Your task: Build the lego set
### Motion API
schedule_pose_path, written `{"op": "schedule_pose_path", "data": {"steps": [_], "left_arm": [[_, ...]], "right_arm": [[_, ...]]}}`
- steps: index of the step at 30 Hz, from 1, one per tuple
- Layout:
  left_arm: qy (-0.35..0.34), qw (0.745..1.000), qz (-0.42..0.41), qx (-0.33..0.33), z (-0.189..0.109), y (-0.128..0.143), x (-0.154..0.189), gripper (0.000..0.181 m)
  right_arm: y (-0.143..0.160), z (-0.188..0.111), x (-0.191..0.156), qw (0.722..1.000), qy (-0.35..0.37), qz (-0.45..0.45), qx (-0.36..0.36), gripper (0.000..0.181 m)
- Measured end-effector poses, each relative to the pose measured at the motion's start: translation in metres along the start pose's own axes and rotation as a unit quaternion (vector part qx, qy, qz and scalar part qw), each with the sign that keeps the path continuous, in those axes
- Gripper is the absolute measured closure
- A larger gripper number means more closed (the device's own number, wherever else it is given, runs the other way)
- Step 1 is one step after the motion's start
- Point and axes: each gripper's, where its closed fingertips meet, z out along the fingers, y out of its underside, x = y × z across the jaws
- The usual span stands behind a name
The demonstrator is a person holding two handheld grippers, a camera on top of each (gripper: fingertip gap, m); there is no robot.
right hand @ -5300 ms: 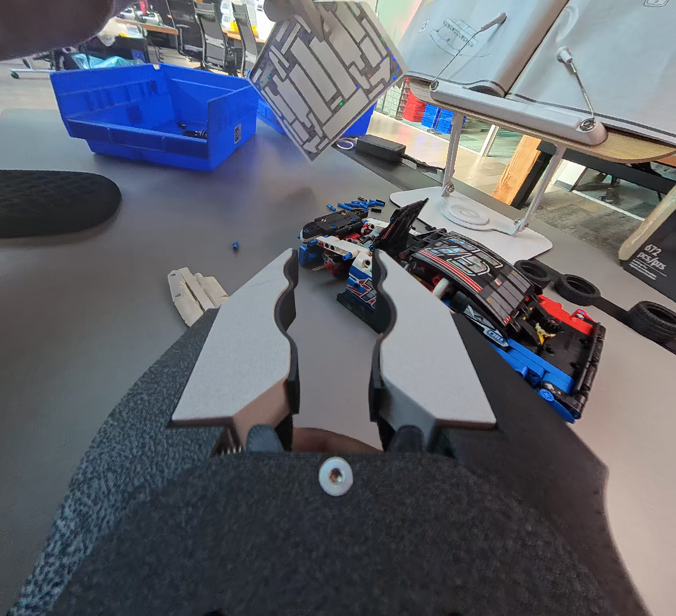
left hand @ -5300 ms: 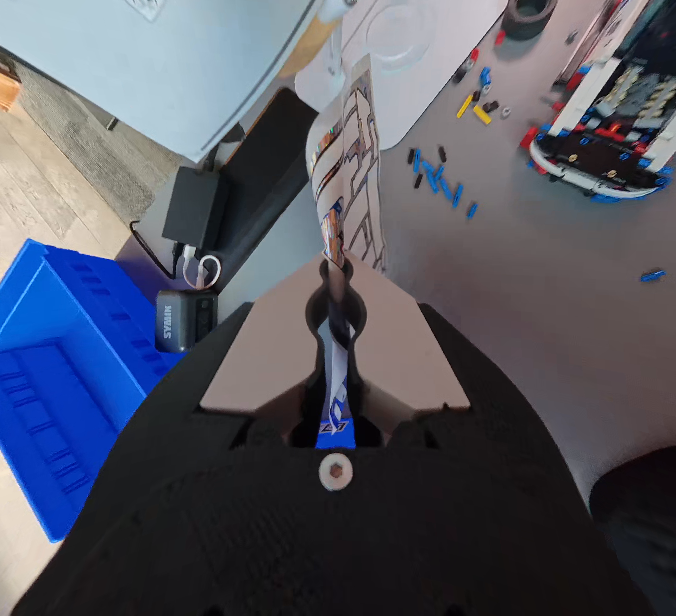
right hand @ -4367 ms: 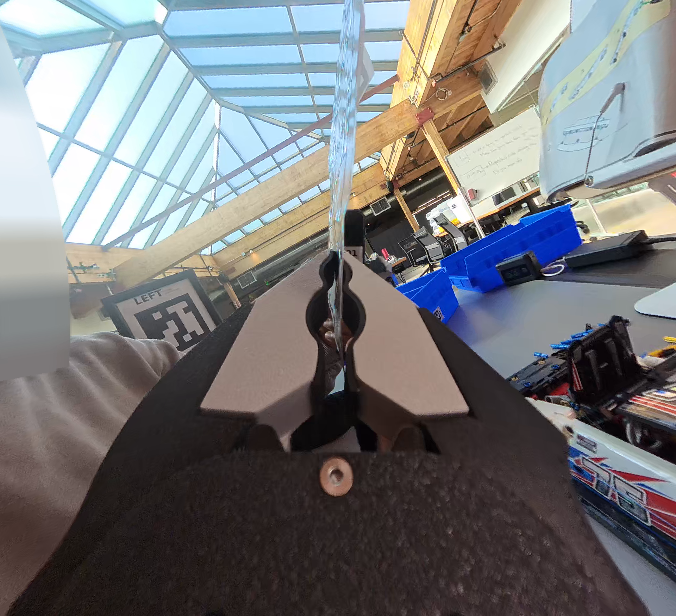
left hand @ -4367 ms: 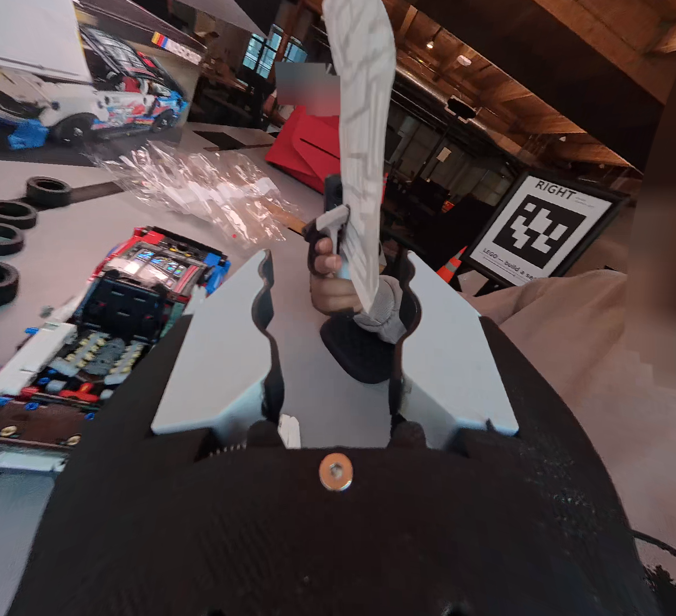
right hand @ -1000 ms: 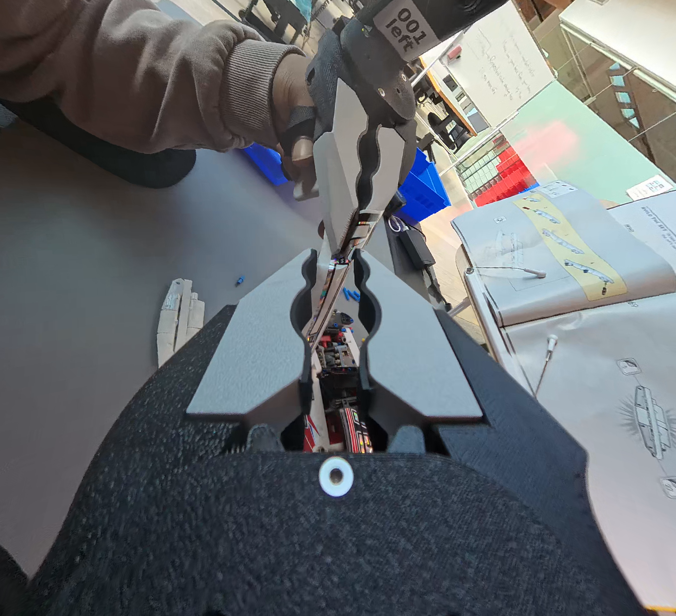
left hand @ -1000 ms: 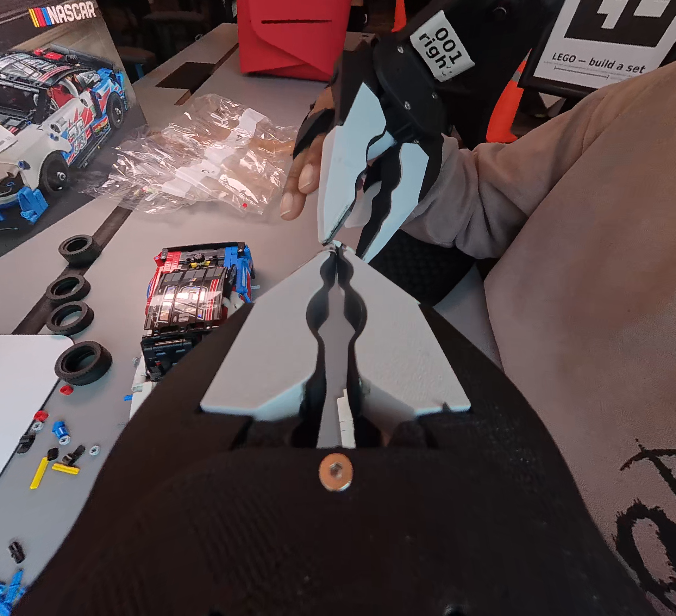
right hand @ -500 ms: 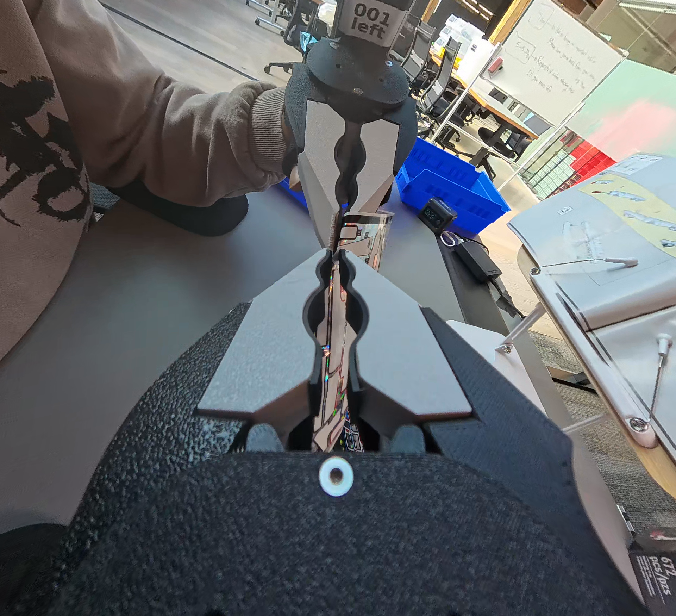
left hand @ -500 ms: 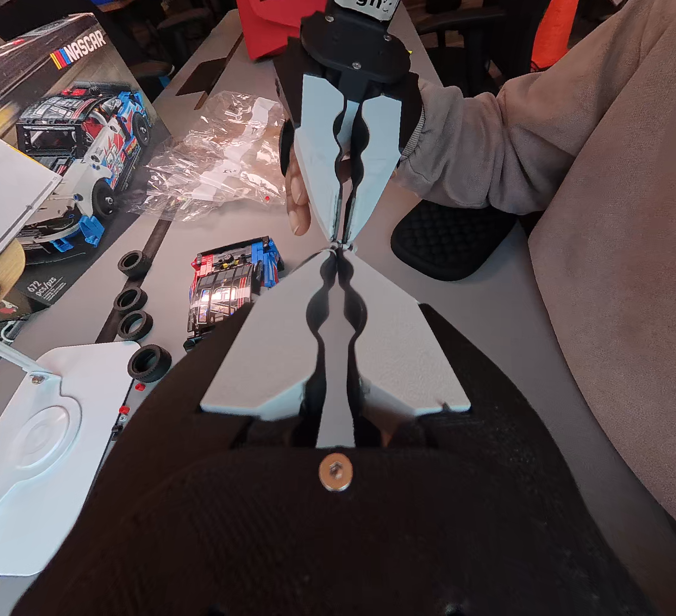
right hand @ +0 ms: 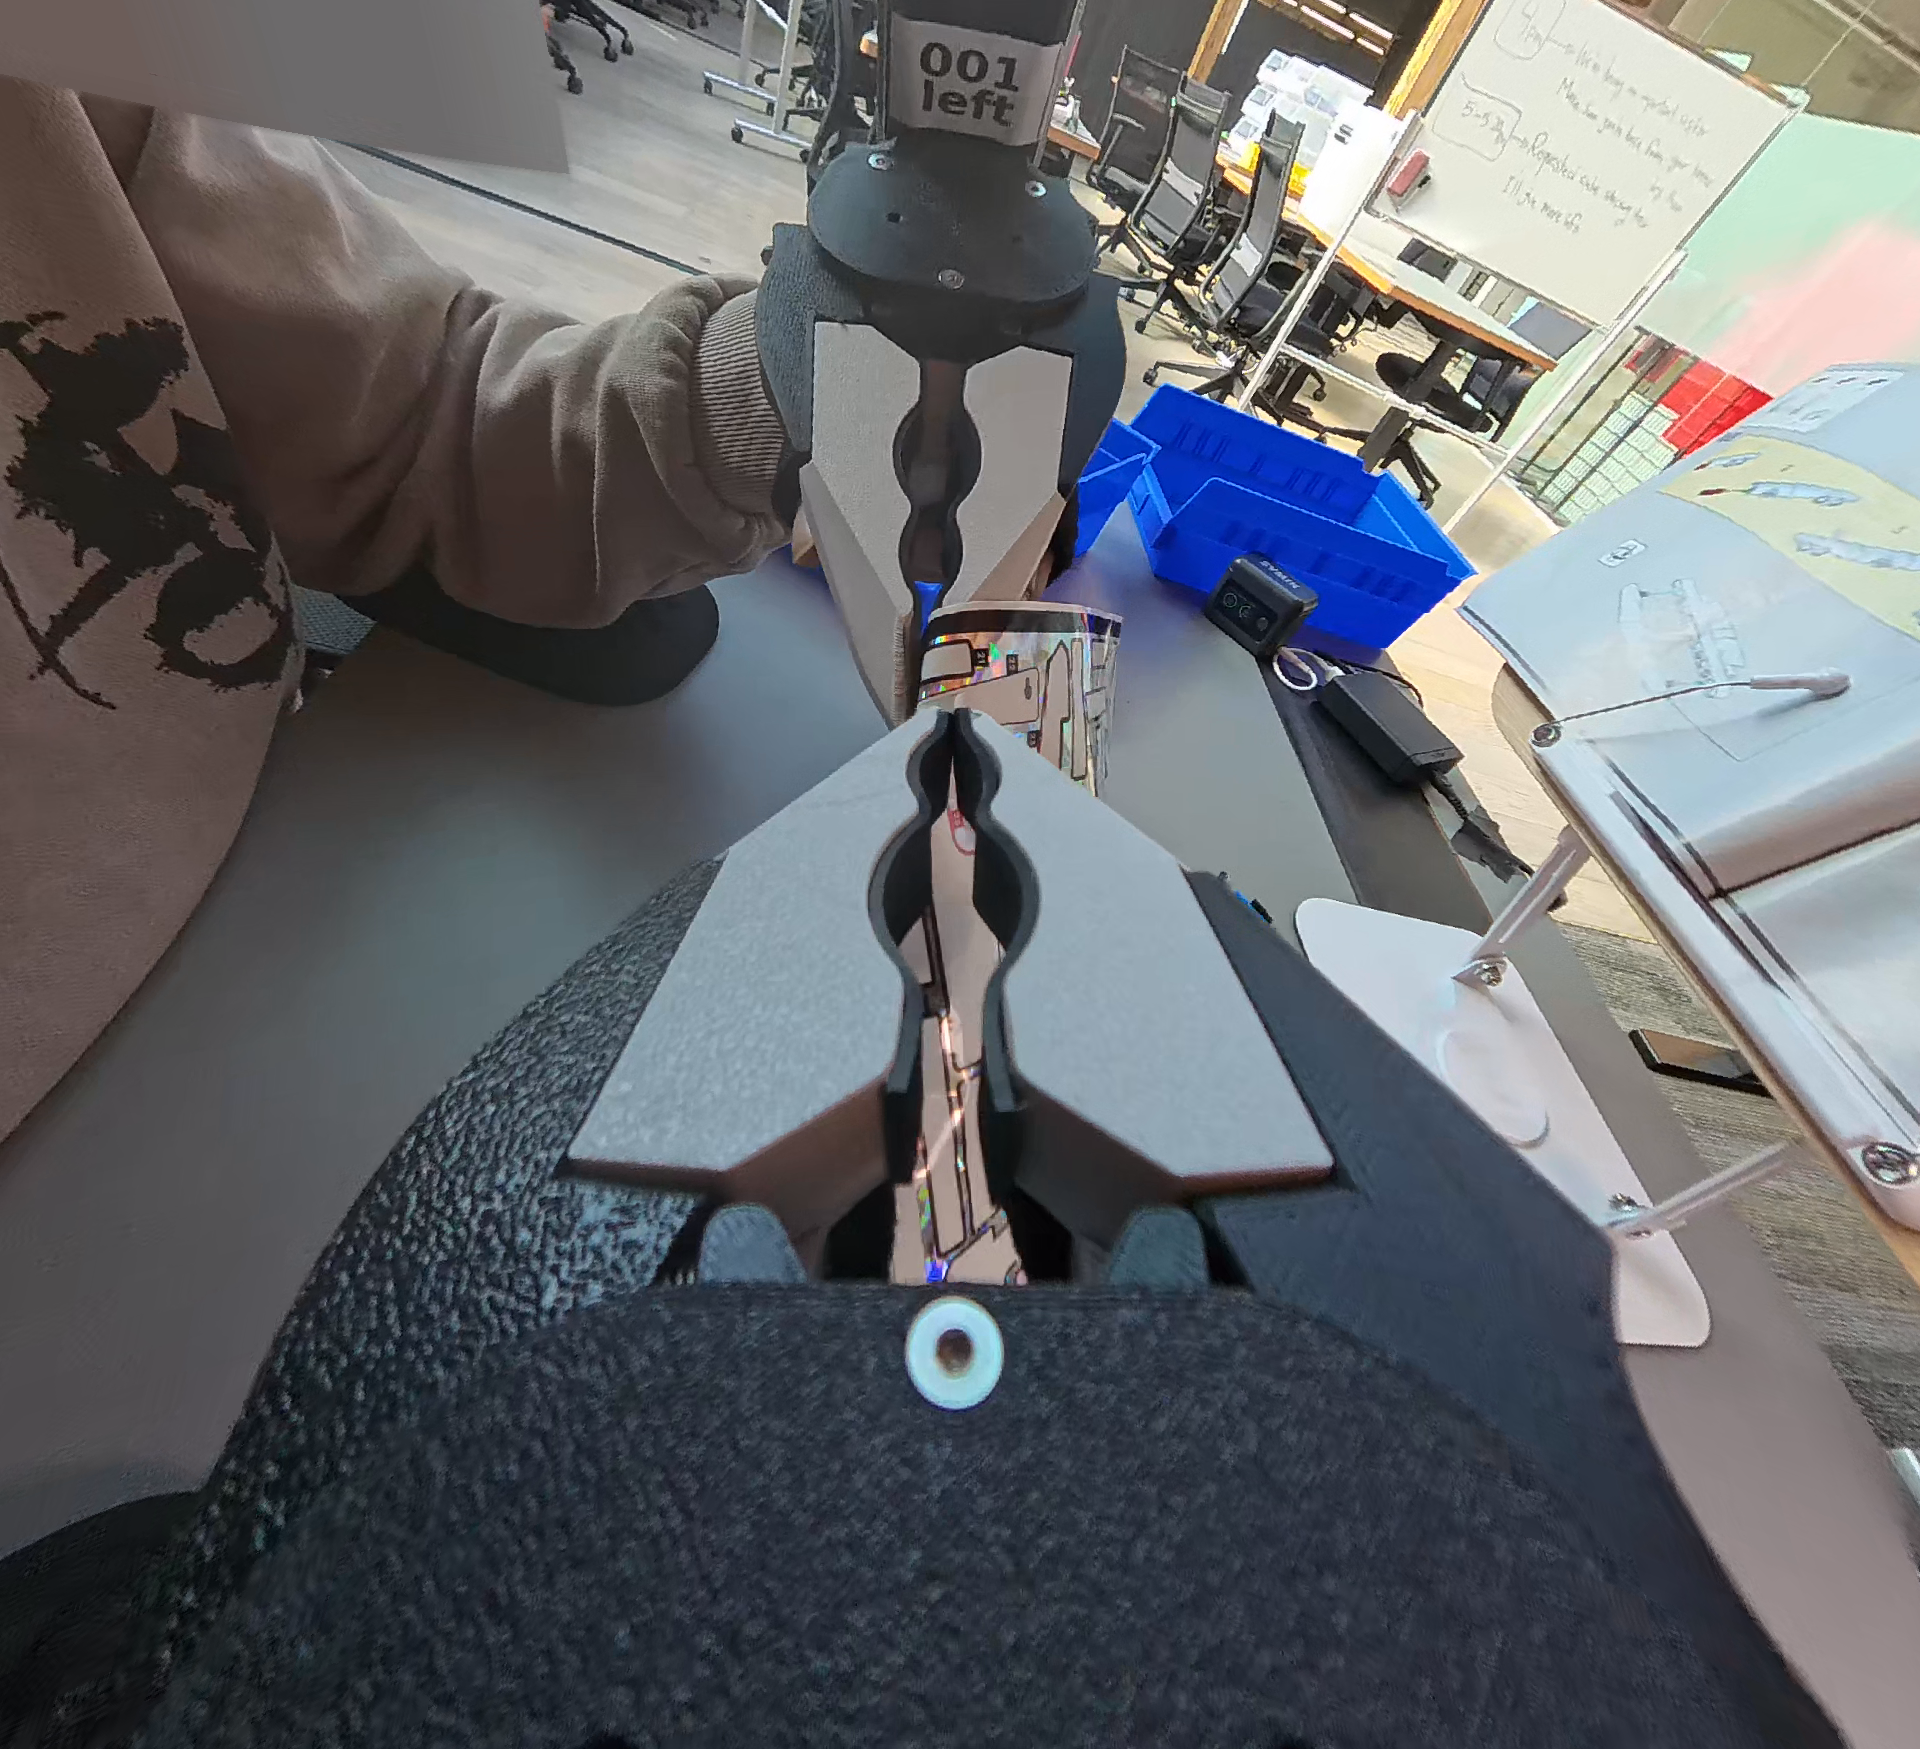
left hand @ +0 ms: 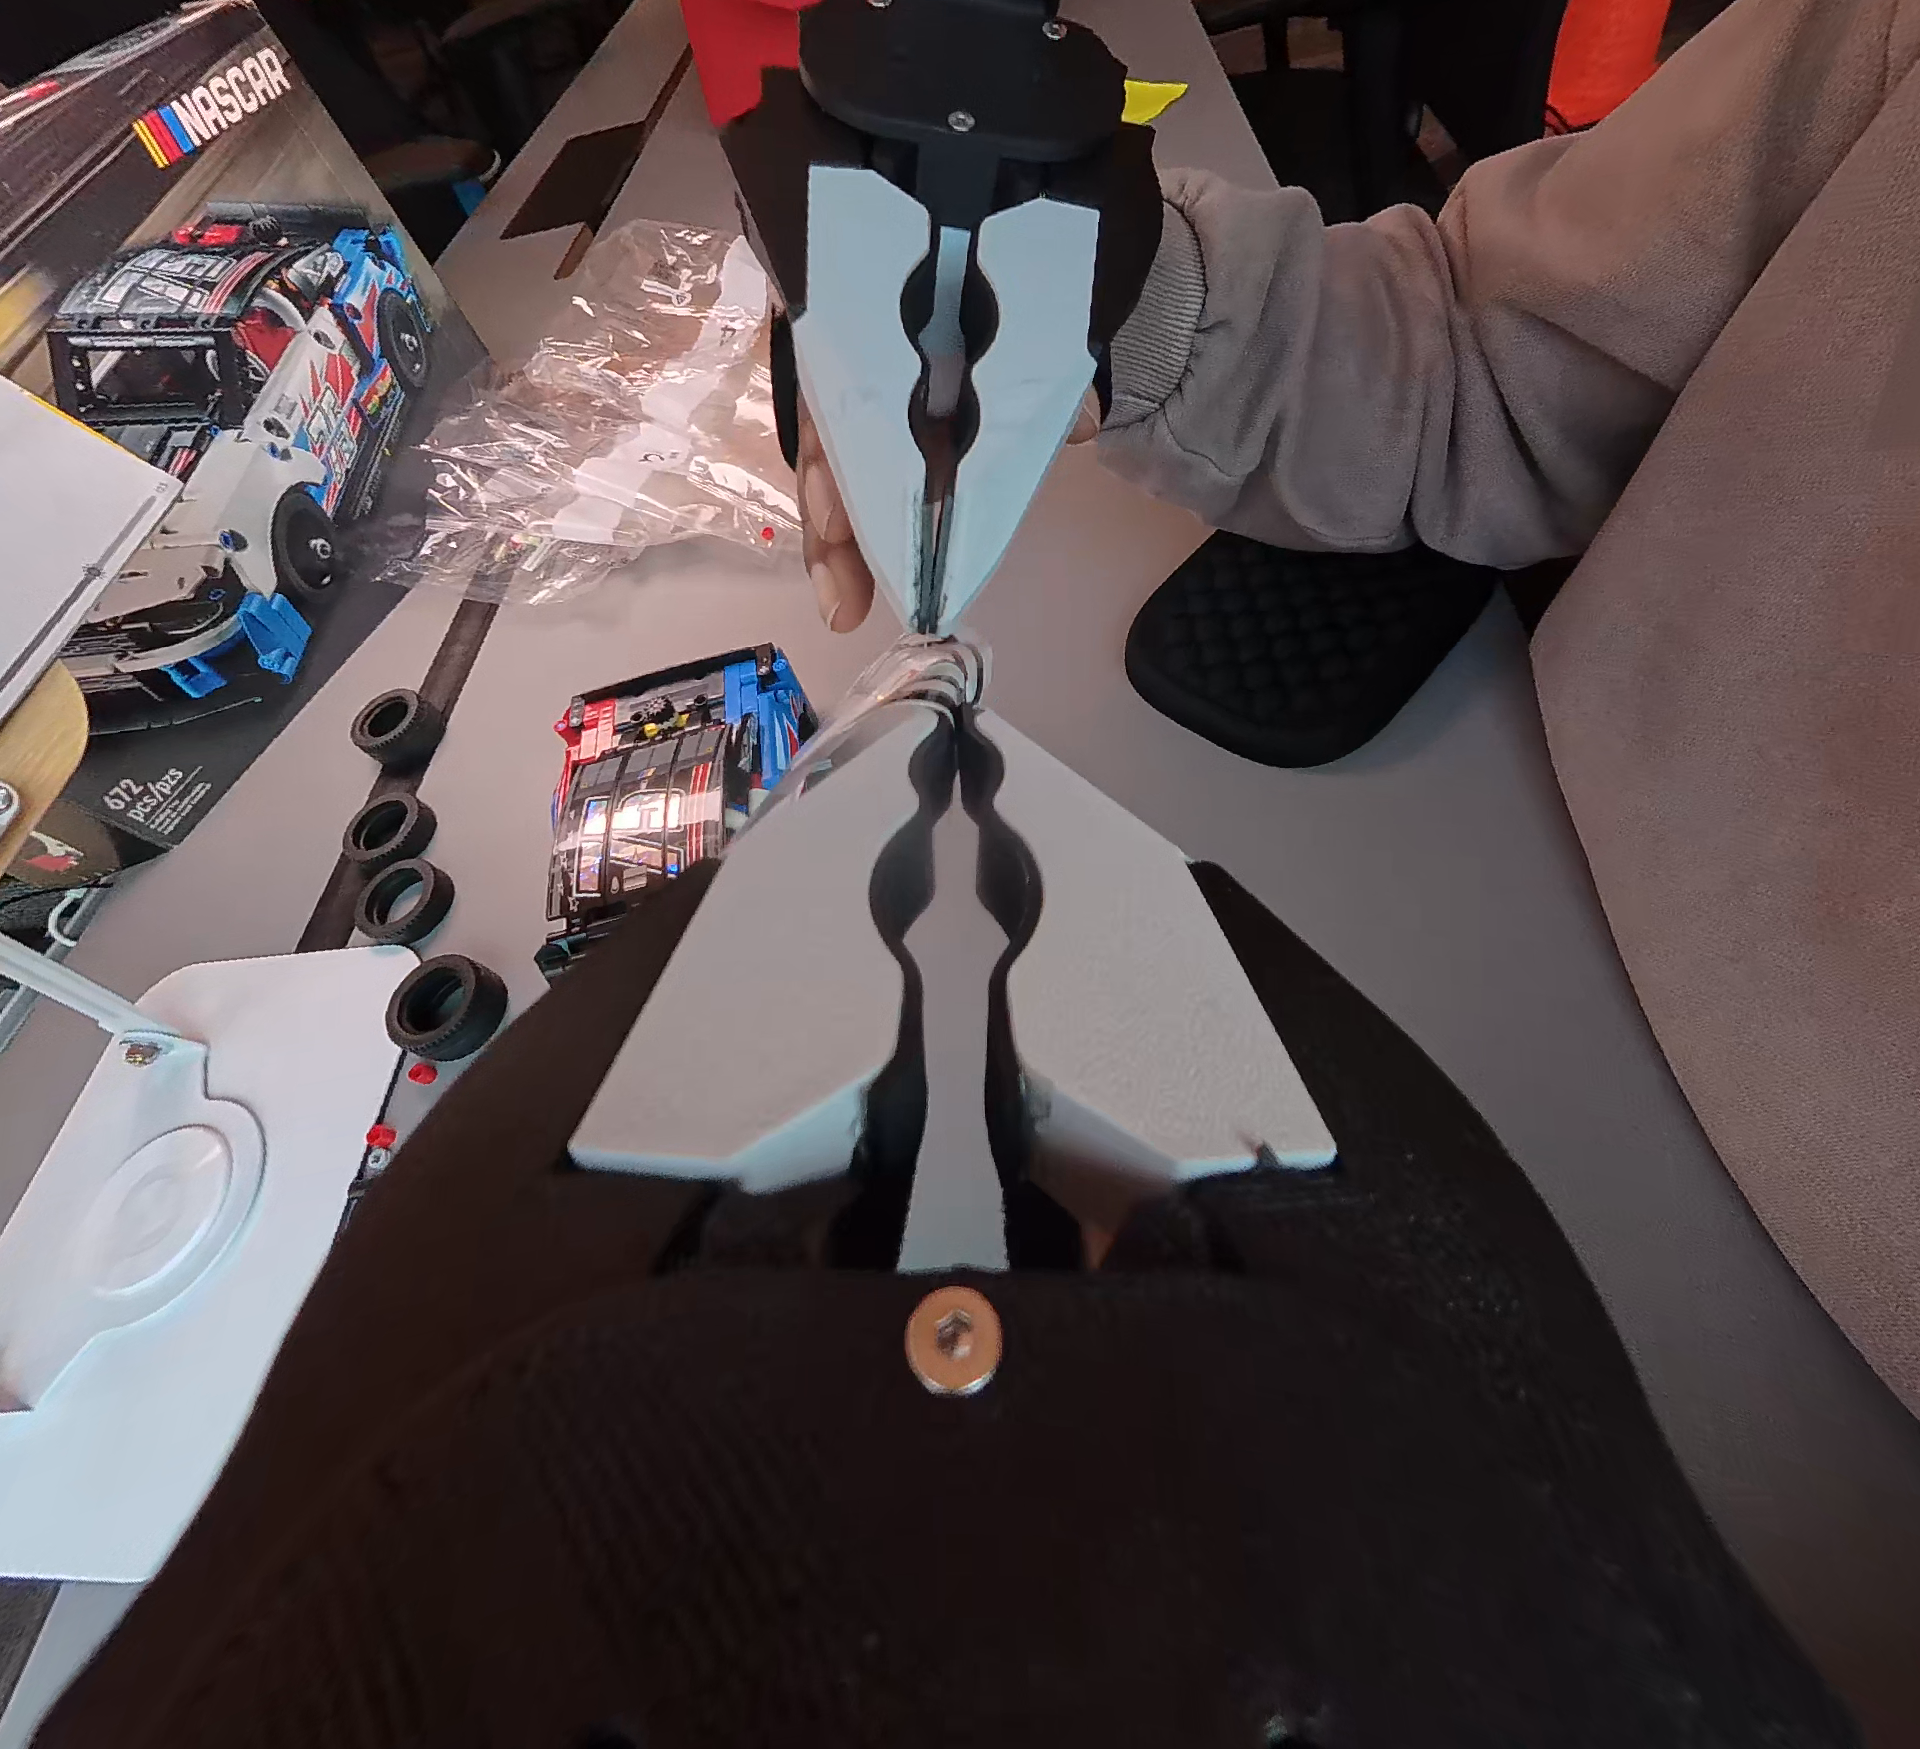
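Note:
My right gripper (right hand: 951, 723) is shut on a shiny sticker sheet (right hand: 1049, 691), which runs back between its fingers and curls out to the right of the tips. My left gripper (left hand: 951, 728) is shut and meets the right gripper (left hand: 928, 624) tip to tip above the table. It pinches the curled edge of the sheet (left hand: 902, 673). From the right wrist view the left gripper (right hand: 920, 593) points straight at me. The part-built black, red and blue lego car (left hand: 655, 795) lies on the table below, left of the tips.
Several black tyres (left hand: 400, 899) lie in a row left of the car, by the set's box (left hand: 208, 349) and clear plastic bags (left hand: 613, 442). The white book-stand base (left hand: 156, 1180) and instruction book (right hand: 1714, 660) stand nearby. Blue bins (right hand: 1299, 504) and a black pad (left hand: 1299, 650) are further off. My two grippers' fingertips are within a few centimetres of each other.
The sheet passed from my left gripper to my right, which closed on it. In the last half second the two grippers stay tip to tip and the sheet's free end curls over more.

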Motion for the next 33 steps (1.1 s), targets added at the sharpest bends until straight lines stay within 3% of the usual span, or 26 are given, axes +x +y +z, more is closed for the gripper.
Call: {"op": "schedule_pose_path", "data": {"steps": [10,15,18,21,27,30,33], "left_arm": [[-0.02,0.999,-0.026,-0.013,-0.012,0.009,-0.019,0.181],[-0.055,0.994,-0.094,-0.022,-0.05,0.02,-0.055,0.181],[-0.093,0.979,-0.171,-0.069,-0.088,0.053,-0.093,0.181],[-0.114,0.939,-0.302,-0.121,-0.133,0.107,-0.124,0.181],[-0.198,0.808,-0.528,-0.17,-0.214,0.223,-0.161,0.181],[-0.232,0.758,-0.582,-0.183,-0.236,0.262,-0.168,0.181],[-0.253,0.73,-0.601,-0.203,-0.243,0.283,-0.173,0.181]], "right_arm": [[-0.019,-0.021,0.022,0.997,0.057,0.003,0.045,0.181],[-0.032,-0.042,0.036,0.993,0.093,0.005,0.069,0.181],[-0.033,-0.049,0.041,0.992,0.111,0.001,0.065,0.181],[-0.035,-0.054,0.044,0.991,0.122,-0.004,0.062,0.181],[-0.032,-0.055,0.045,0.991,0.123,0.0,0.055,0.181],[-0.029,-0.054,0.046,0.991,0.121,0.005,0.05,0.181],[-0.025,-0.053,0.047,0.992,0.12,0.011,0.047,0.181]]}}
